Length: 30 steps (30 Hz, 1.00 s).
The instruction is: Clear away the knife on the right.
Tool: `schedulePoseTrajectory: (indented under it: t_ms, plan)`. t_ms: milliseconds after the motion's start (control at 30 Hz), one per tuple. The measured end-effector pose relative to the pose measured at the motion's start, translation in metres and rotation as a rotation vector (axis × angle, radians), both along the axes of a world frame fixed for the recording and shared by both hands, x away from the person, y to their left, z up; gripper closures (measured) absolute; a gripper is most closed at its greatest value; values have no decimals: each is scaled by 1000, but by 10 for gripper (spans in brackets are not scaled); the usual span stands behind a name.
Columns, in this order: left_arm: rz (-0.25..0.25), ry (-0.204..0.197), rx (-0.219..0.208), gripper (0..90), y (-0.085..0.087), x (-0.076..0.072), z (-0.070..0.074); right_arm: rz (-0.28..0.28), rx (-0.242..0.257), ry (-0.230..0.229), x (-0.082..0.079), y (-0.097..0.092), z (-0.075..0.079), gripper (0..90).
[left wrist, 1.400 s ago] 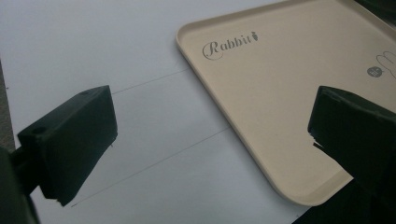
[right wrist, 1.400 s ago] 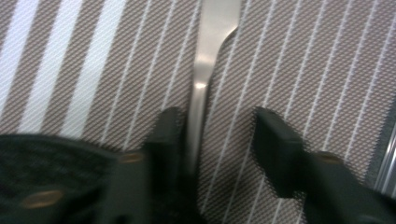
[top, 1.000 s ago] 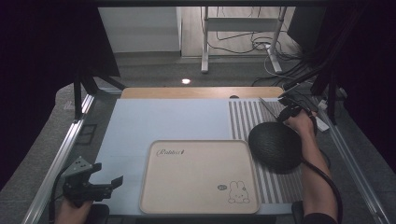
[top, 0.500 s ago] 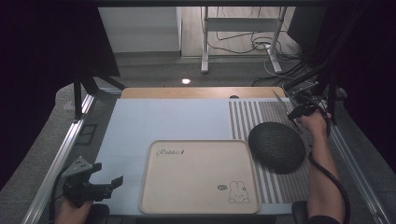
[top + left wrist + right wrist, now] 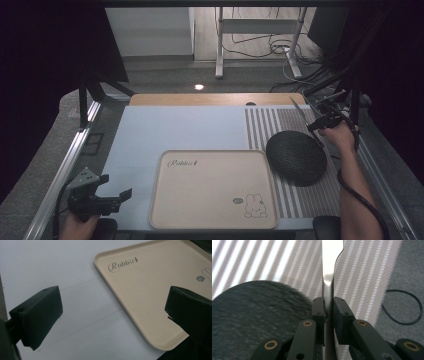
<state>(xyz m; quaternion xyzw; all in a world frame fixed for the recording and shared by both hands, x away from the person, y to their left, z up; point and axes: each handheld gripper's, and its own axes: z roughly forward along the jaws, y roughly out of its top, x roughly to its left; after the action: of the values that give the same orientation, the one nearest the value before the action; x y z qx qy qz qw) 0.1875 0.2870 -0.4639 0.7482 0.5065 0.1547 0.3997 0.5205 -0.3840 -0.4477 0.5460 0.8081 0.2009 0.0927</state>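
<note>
My right gripper (image 5: 320,125) is at the far right, above the striped placemat (image 5: 280,125), shut on the handle of a silver table knife (image 5: 300,111). In the right gripper view the knife (image 5: 329,265) runs straight out between the pads of this gripper (image 5: 328,305), blade away from me. A dark round woven mat (image 5: 296,157) lies just to the near left of it, also visible as the mat (image 5: 249,320). My left gripper (image 5: 114,186) rests open at the near left, beside the beige rabbit tray (image 5: 210,190). Nothing is between its jaws (image 5: 112,315).
The tray (image 5: 150,290) sits on a light blue table mat (image 5: 175,130) at the front centre. A black cable (image 5: 402,307) loops on the grey surface right of the striped placemat (image 5: 274,260). Metal rails run along both table sides.
My right hand has lifted and shifted right, off the far edge of the dark round mat. The left gripper has stayed still.
</note>
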Motion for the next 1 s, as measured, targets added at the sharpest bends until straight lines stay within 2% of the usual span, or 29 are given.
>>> schedulePoseTrajectory:
  t_ms: [233,400,633,1000]
  plan:
    - [-2,-3,-1,13,0,0,0,82,-6,8,-22,35,0,804]
    - [-2,-3,-1,13,0,0,0,120,-13,16,-34,50,-3,804]
    - [-4,-5,3,13,0,0,0,208,-8,33,-61,82,-6,803]
    - [-4,-5,4,13,0,0,0,341,-10,23,-103,120,-8,803]
